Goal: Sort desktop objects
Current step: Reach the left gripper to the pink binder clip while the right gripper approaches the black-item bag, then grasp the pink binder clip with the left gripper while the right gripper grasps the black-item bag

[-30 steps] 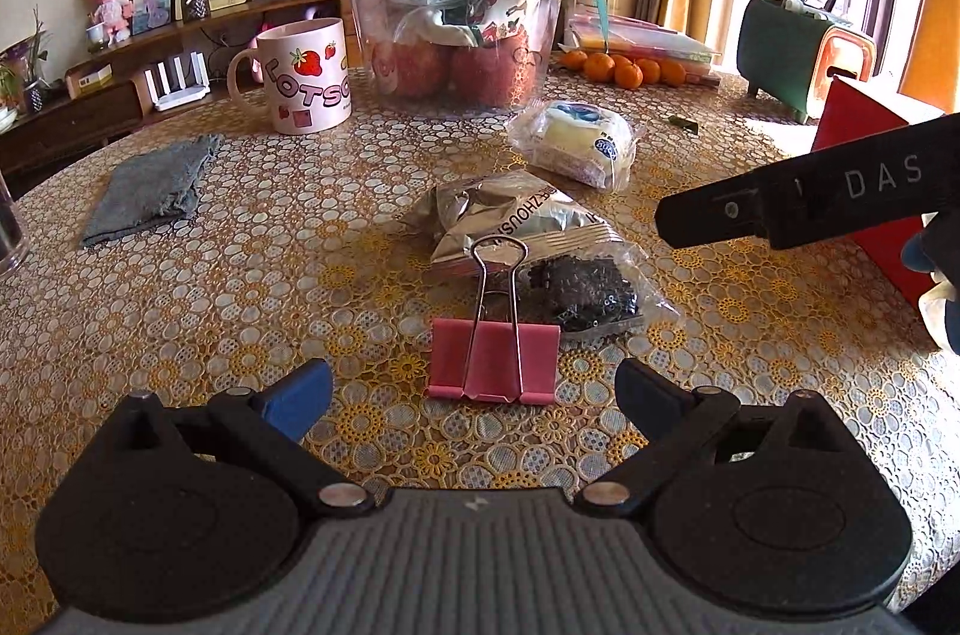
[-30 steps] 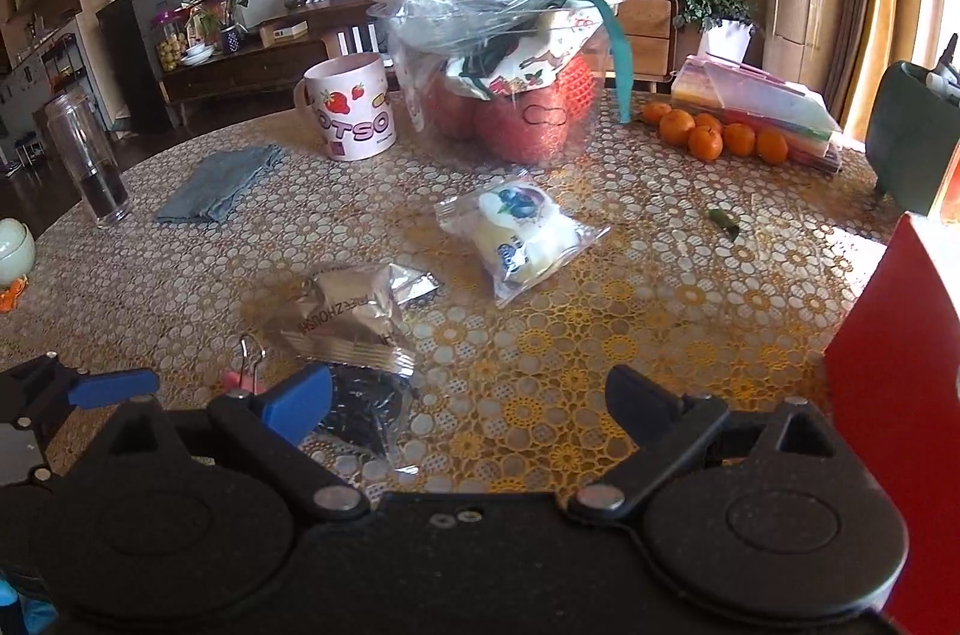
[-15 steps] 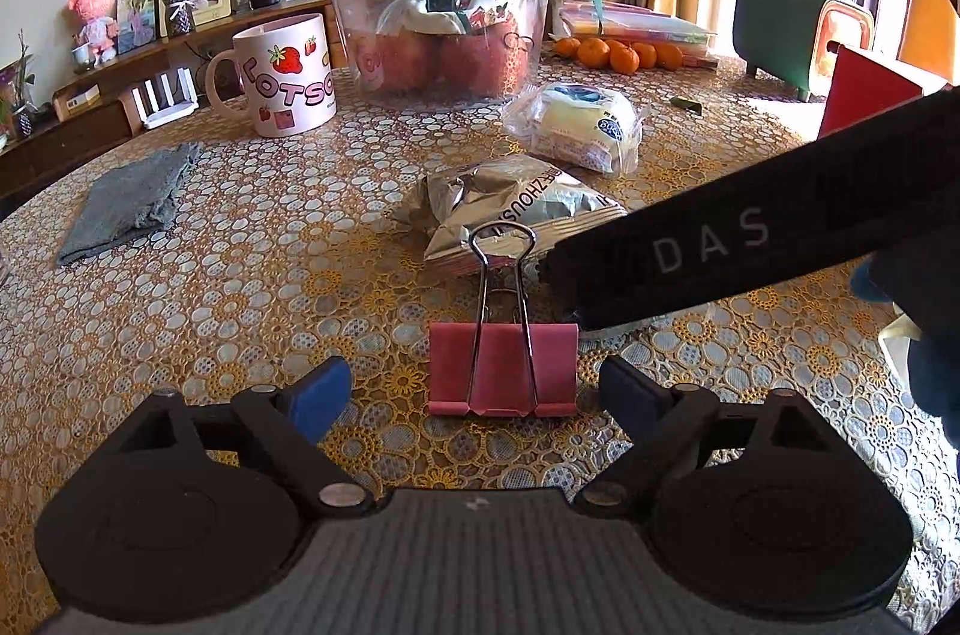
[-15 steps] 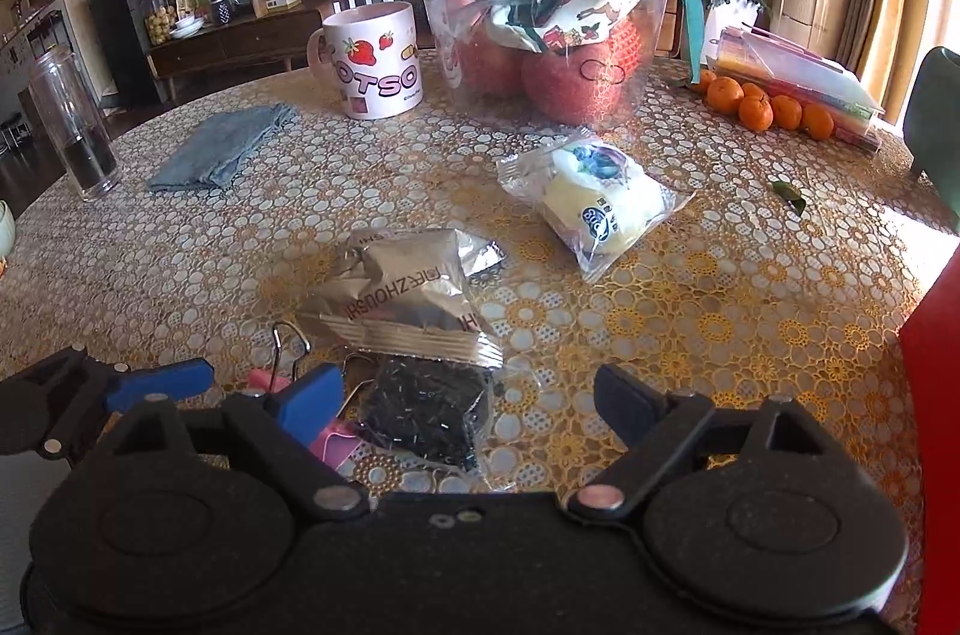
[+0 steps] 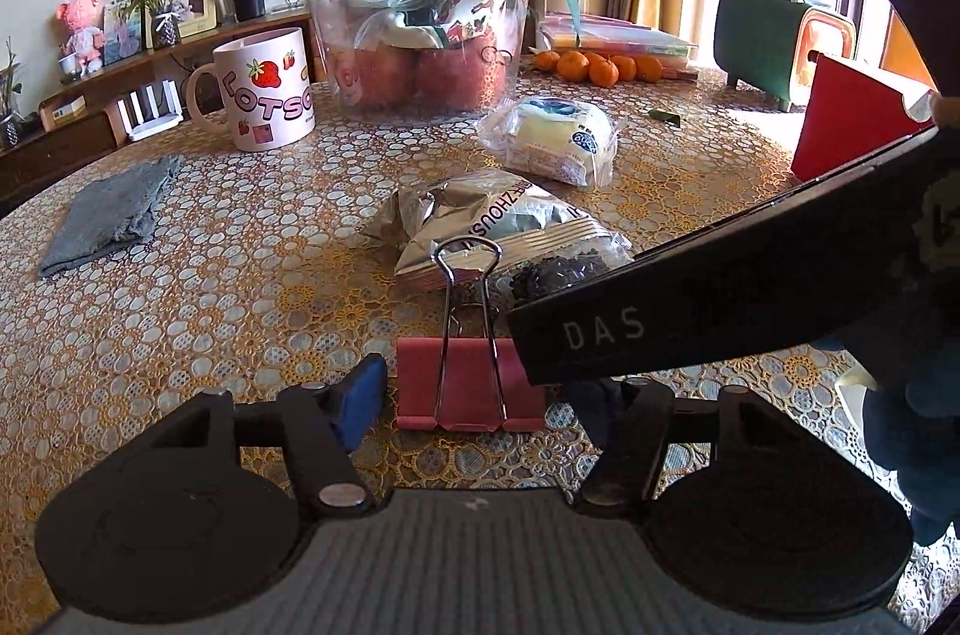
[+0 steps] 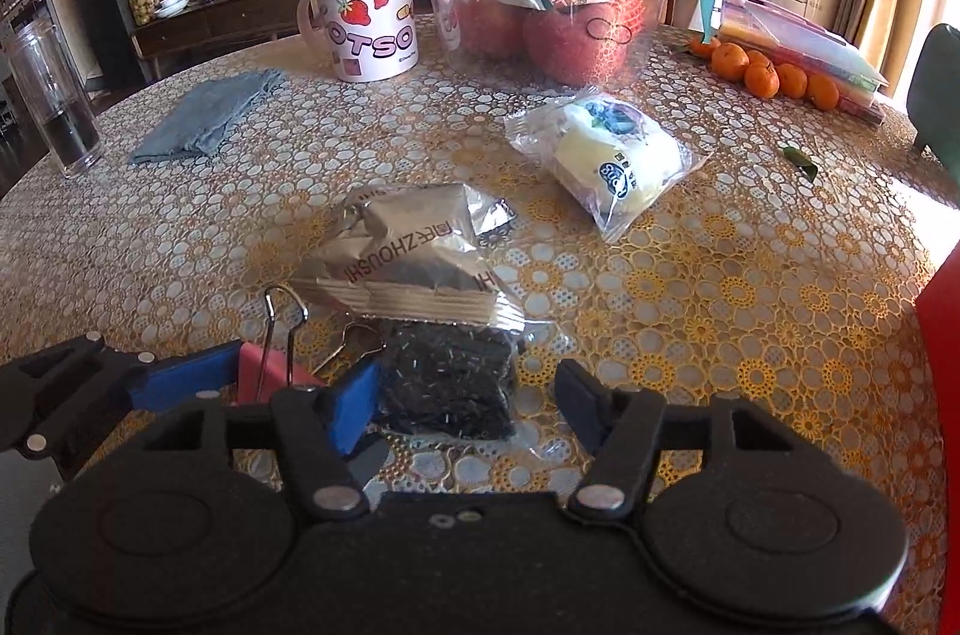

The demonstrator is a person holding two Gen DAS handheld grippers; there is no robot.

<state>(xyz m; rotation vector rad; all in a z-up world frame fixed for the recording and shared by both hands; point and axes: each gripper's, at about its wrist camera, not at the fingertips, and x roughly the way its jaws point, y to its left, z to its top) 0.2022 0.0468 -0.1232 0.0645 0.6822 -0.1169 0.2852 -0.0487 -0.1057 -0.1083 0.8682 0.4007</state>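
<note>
Binder clip [image 5: 471, 392], pink, wire handles raised: lies flat on the lace tablecloth [image 5: 210, 287], between the fingers of the left gripper [image 5: 474, 398]; jaws closing, left pad just beside the clip's edge, not yet pressing. Advice: keep the clip centred and grip its body, not its wires. Dark granule packet [image 6: 447, 383], clear wrap, below the silver snack bag [image 6: 414, 254]: lies between the fingers of the right gripper [image 6: 468, 404]; jaws closing, pads apart from it. Advice: pinch the packet alone, clear of the foil.

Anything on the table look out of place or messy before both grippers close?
Nothing spilled or damaged. The only clutter: the silver snack packet overlaps the clear bag of dark bits, with the pink binder clip right beside them.
</note>
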